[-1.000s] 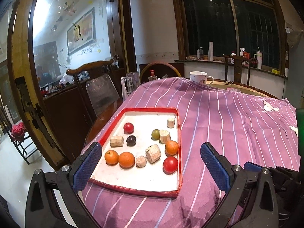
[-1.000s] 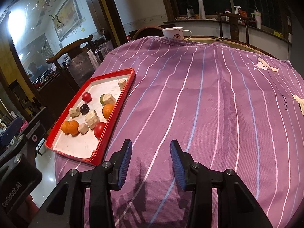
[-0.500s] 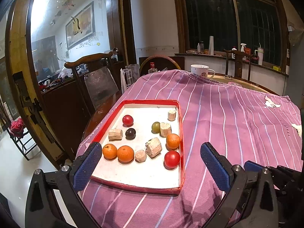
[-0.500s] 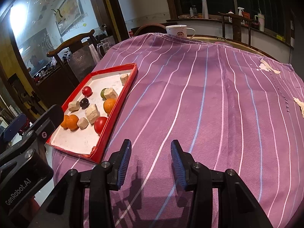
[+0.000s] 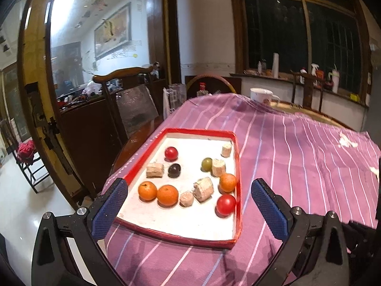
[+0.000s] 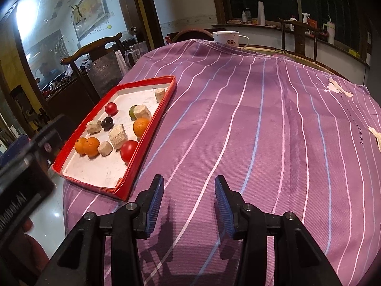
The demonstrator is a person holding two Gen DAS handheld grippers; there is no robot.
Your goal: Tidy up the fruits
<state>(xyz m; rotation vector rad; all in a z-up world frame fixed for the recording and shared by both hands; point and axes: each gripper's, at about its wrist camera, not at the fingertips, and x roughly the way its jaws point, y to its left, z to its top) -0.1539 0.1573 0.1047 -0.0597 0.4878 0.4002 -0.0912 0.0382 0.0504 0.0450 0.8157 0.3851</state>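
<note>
Fruits (image 5: 167,195) – oranges, red and dark ones – lie among pale blocks (image 5: 203,189) in red tray (image 5: 238,166) on striped cloth (image 6: 262,119); left gripper (image 5: 189,205) spread wide before tray, right gripper (image 6: 188,202) parted, empty, above cloth
</note>
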